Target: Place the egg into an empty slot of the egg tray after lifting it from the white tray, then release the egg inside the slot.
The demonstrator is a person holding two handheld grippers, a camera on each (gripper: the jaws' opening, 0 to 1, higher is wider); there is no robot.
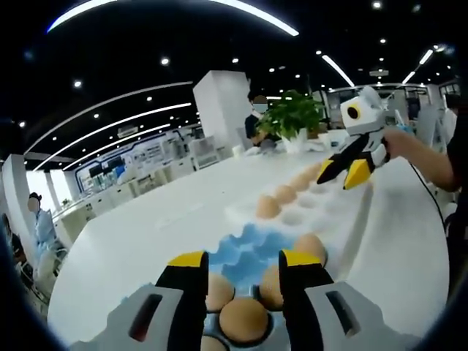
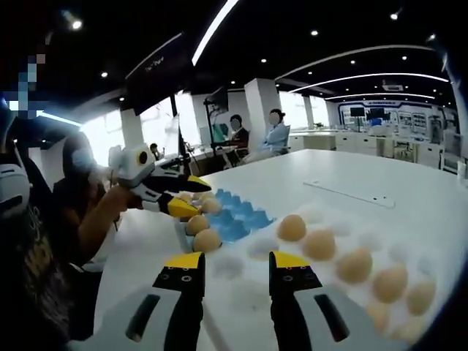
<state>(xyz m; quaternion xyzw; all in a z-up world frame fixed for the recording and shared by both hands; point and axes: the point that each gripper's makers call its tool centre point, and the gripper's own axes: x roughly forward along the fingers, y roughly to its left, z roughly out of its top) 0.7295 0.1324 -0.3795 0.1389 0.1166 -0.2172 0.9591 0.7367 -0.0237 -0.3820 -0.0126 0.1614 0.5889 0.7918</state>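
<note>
The blue egg tray [image 1: 245,245] lies right under my left gripper [image 1: 245,259], which is open with nothing between its jaws. Several brown eggs [image 1: 245,318] sit in the tray's near slots. Beyond it the white tray [image 1: 344,219] carries a row of eggs [image 1: 267,207]. My right gripper [image 1: 347,172] hovers open over its far end. In the right gripper view, my right gripper [image 2: 236,261] stands open and empty above the white tray [image 2: 248,292], with eggs [image 2: 319,244] to its right. The left gripper [image 2: 179,196] hangs over the blue egg tray [image 2: 238,216].
Both trays rest on a long white table [image 1: 146,241]. A potted plant [image 1: 292,113] stands at its far end, with people seated behind it. A thin strip [image 2: 347,194] lies on the table. A person's arm [image 2: 95,219] holds the left gripper.
</note>
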